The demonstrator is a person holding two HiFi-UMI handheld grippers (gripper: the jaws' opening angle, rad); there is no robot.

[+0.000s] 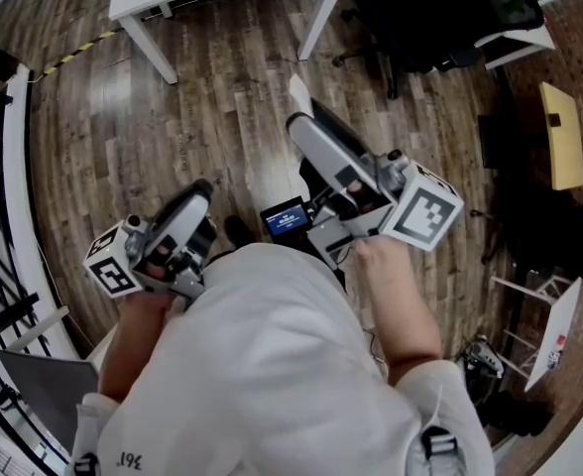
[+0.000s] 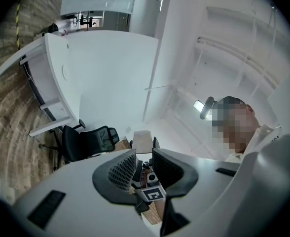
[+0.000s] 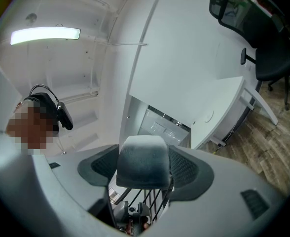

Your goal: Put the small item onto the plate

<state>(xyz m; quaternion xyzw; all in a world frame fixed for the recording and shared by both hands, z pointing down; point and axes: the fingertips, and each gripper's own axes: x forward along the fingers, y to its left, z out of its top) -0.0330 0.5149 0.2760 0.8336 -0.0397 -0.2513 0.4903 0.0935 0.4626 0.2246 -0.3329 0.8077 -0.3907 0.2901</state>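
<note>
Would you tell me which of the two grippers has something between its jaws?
The right gripper: a pale grey block fills the gap between its jaws. The left gripper has its jaws apart with nothing between them.

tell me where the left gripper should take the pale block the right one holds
Probably the end of the pale block that juts past the jaws of the right gripper, which press on its two sides. Bring the left gripper in from beyond that end, jaws turned across the right ones: only the faces between the pads look free.
</note>
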